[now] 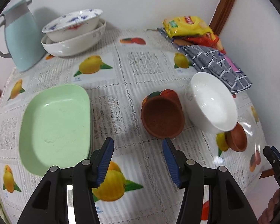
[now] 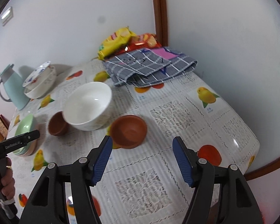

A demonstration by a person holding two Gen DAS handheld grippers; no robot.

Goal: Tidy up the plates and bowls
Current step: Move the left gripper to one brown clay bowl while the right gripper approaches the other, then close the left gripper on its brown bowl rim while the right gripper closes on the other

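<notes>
Left wrist view: left gripper, jaws apart and empty, hovers just short of a brown clay bowl lying straight ahead. Right gripper, also empty, faces a second clay bowl.

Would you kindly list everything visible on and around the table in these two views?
green dish: one, pale green, table's left side
brown bowls: two, terracotta, either side of the white bowl
white bowl: one, white, centre
stacked bowls: several, white with blue and red patterns, far left corner
jug: one, light blue, beside the stack
cloth: one, grey checked, far right corner
snack packets: yellow and red, behind the cloth
tablecloth: one, white lace with fruit prints
left tongs: open, empty
right tongs: open, empty
</notes>
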